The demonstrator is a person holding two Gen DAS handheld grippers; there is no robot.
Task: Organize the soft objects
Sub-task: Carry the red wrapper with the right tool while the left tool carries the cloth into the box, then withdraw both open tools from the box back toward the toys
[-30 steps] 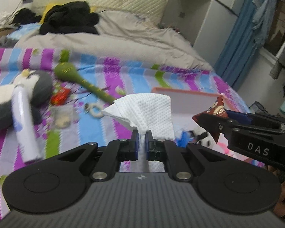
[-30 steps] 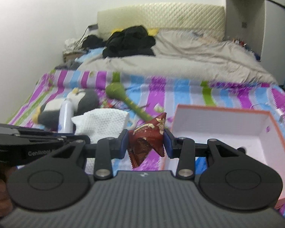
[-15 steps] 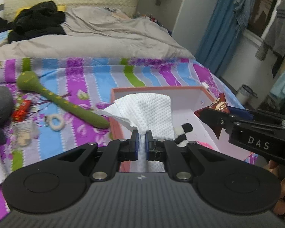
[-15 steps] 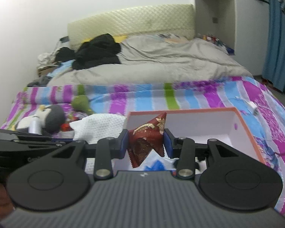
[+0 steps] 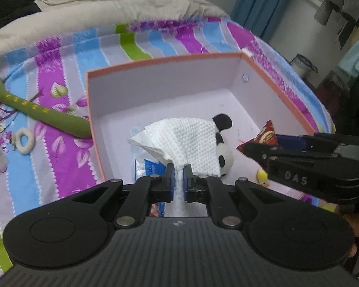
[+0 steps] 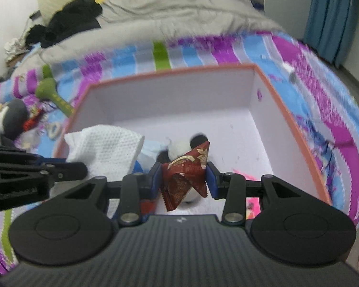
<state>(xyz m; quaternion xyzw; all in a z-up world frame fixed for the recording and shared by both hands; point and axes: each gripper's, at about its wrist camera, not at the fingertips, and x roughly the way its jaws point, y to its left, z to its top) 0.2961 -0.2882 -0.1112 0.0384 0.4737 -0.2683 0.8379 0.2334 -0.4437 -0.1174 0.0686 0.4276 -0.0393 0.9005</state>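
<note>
My left gripper (image 5: 178, 179) is shut on a white textured cloth (image 5: 179, 136), which hangs over the open orange-rimmed box (image 5: 155, 59). My right gripper (image 6: 183, 179) is shut on a dark red snack packet (image 6: 186, 174), also above the box (image 6: 170, 73). In the left wrist view the right gripper (image 5: 251, 147) reaches in from the right with the packet (image 5: 266, 134). In the right wrist view the left gripper (image 6: 79, 168) comes in from the left with the cloth (image 6: 105, 146). A panda plush (image 5: 223, 153) and a blue-and-white pack (image 5: 150, 167) lie inside the box.
The box sits on a striped purple, blue and green bedspread (image 5: 59, 148). A green long-handled toy (image 5: 36, 110) and a small white ring (image 5: 24, 140) lie left of the box. A grey-and-white plush (image 6: 9, 119) lies farther left. A grey duvet (image 5: 107, 2) and dark clothes (image 6: 69, 16) lie behind.
Both grippers have swung right and down, from above the bedspread to over the box, each still gripping its item. The box interior with the panda plush has come into view.
</note>
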